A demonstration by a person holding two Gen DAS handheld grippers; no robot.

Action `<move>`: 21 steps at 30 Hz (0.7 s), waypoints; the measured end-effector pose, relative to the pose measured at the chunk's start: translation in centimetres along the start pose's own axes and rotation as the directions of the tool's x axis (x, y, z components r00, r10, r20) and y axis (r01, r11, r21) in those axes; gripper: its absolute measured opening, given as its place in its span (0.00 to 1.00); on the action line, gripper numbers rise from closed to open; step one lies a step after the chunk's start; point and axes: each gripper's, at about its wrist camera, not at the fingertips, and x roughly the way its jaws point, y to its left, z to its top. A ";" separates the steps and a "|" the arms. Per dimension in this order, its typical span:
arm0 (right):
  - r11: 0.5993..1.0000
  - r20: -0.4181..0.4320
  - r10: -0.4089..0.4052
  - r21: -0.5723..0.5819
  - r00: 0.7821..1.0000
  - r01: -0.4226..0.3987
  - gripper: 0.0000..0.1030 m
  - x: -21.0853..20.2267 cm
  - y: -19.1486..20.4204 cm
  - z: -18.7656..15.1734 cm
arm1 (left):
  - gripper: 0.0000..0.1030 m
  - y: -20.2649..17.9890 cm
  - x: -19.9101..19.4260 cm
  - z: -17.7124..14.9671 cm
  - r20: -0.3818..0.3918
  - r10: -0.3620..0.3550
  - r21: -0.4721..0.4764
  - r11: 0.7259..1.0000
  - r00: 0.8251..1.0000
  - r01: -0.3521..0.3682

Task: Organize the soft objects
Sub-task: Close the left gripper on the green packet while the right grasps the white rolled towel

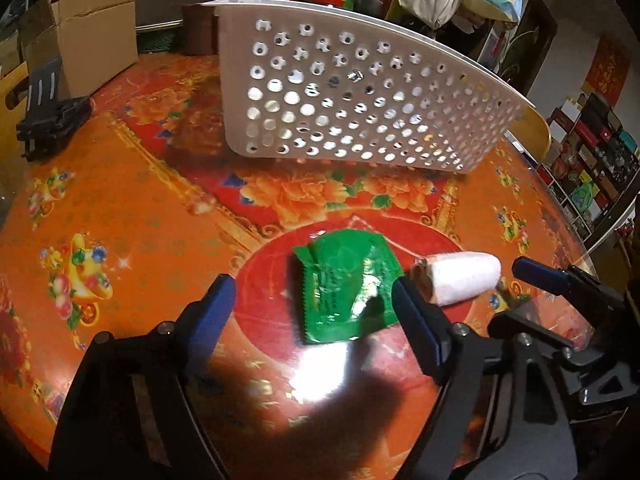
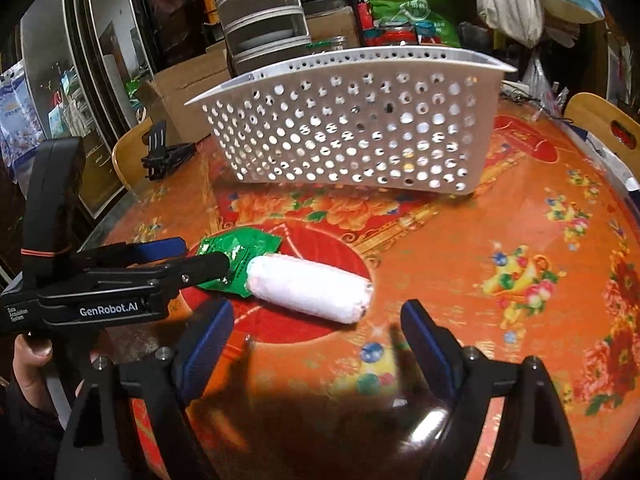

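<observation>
A green foil packet (image 1: 346, 286) lies flat on the orange floral table (image 1: 140, 208), with a white soft roll (image 1: 460, 278) just to its right. My left gripper (image 1: 316, 308) is open, with its fingers on either side of the packet and not touching it. In the right wrist view, the roll (image 2: 310, 288) lies ahead of my right gripper (image 2: 316, 332), which is open and empty, and the packet (image 2: 236, 258) is partly hidden behind the left gripper (image 2: 200, 256). A white perforated basket (image 1: 352, 96) stands behind both objects and also shows in the right wrist view (image 2: 352, 136).
A black folding stand (image 1: 52, 116) sits at the table's left edge. Cardboard boxes (image 1: 92, 28), bags and jars crowd behind the basket. A wooden chair back (image 2: 604, 128) is at the far right. The right gripper (image 1: 560, 280) is close beside the left one.
</observation>
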 end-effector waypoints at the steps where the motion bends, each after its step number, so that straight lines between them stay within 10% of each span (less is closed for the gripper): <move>1: 1.000 -0.004 0.002 -0.001 1.000 -0.002 0.83 0.2 0.2 0.1 | 0.76 0.1 0.0 0.0 0.003 0.002 0.002 1.000 1.000 -0.002; 21: 0.999 -0.041 -0.034 -0.015 0.999 0.033 0.60 2.1 -0.2 1.0 | 0.75 -1.4 0.2 -0.3 0.001 0.001 0.084 0.996 1.000 -0.001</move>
